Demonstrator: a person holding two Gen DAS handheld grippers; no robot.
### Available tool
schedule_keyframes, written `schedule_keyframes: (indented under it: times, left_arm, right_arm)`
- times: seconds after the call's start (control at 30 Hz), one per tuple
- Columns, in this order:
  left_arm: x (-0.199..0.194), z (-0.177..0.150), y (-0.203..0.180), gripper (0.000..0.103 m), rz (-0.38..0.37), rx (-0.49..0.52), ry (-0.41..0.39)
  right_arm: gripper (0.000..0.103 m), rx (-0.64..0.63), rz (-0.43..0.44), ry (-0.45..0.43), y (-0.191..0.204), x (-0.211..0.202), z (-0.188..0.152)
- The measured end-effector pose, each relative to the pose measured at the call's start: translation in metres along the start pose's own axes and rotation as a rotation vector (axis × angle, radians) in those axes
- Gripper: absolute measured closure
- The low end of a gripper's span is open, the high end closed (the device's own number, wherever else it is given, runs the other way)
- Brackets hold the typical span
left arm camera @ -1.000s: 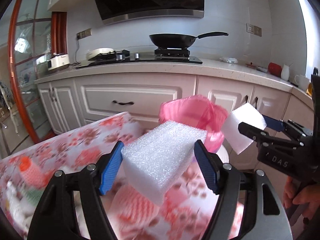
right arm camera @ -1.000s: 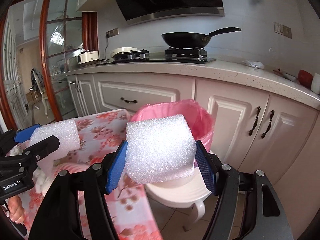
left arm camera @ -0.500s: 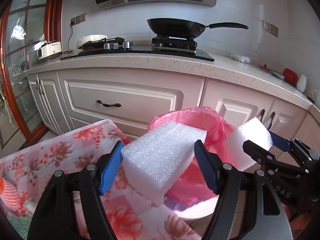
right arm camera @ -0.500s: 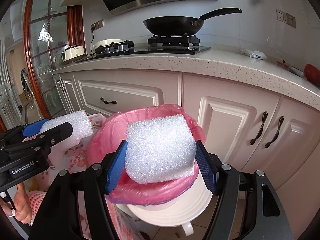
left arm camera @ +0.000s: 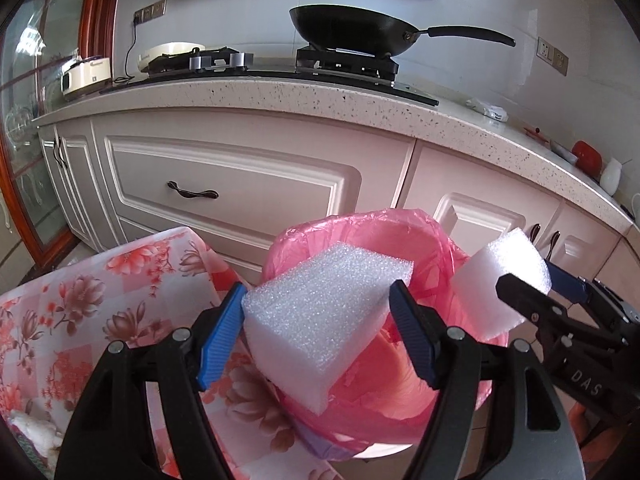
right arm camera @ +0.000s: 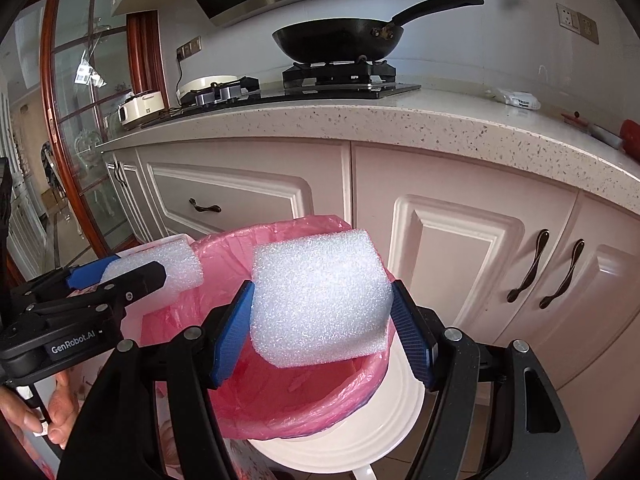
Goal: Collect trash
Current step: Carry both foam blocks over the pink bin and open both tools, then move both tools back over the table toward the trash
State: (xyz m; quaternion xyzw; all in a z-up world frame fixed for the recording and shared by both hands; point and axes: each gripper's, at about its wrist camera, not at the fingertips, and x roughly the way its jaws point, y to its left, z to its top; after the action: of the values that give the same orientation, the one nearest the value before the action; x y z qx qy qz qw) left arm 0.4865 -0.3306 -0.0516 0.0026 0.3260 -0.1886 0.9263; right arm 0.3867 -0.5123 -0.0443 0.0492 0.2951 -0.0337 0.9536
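I have a block of white foam in each pair of tongs. The left tongs (left arm camera: 318, 330) are clamped on the flat, wedge-like foam slab (left arm camera: 320, 316), the blue pads pressing its two short sides; the right tongs (right arm camera: 322, 328) are clamped the same way on the chunkier foam block (right arm camera: 320, 300). Both stand fairly wide, because the foam fills the gap between the pads.

Both pieces hang over the mouth of the bin (right arm camera: 340, 440), which is white and lined with a pink bag (right arm camera: 280, 400), standing on the floor in front of the kitchen cupboards. The flowered surface (left arm camera: 120, 300) lies just beside it on my left.

I judge this foam to be very light, soft and springy. It dents under the pads, so a gentle squeeze across the sides is enough, and its rough skin should not slip. Being so light, it may cling to a pad or drift when let go, so I would release it low over the bag.
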Motion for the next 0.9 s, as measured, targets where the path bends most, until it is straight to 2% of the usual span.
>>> schedule_keyframes:
  times: [0.13,0.33,0.53,0.63,0.77,0.9]
  left_arm:
    - [0.005,0.003,0.003,0.031,-0.019,-0.017,0.006]
    - [0.004,0.008,0.012,0.026,-0.043,-0.049,0.000]
    - [-0.008,0.009,0.017,0.026,-0.048,-0.061,-0.011]
    - [-0.026,0.005,0.019,0.020,-0.040,-0.050,-0.035]
    - [-0.061,-0.011,0.024,0.011,0.018,-0.012,-0.073]
    - [-0.101,-0.032,0.037,0.005,0.074,0.017,-0.111]
  right_arm:
    - [0.036,-0.006,0.000,-0.007,0.003,0.001,0.002]
    - [0.028,0.000,-0.007,-0.025,0.003,-0.003,0.004]
    - [0.028,0.020,-0.018,-0.038,0.000,-0.021,0.002]
    - [0.028,0.009,-0.022,-0.049,0.006,-0.036,-0.002]
    - [0.027,-0.010,-0.022,-0.069,0.020,-0.065,-0.009]
    - [0.019,-0.018,-0.039,-0.095,0.042,-0.099,-0.024]
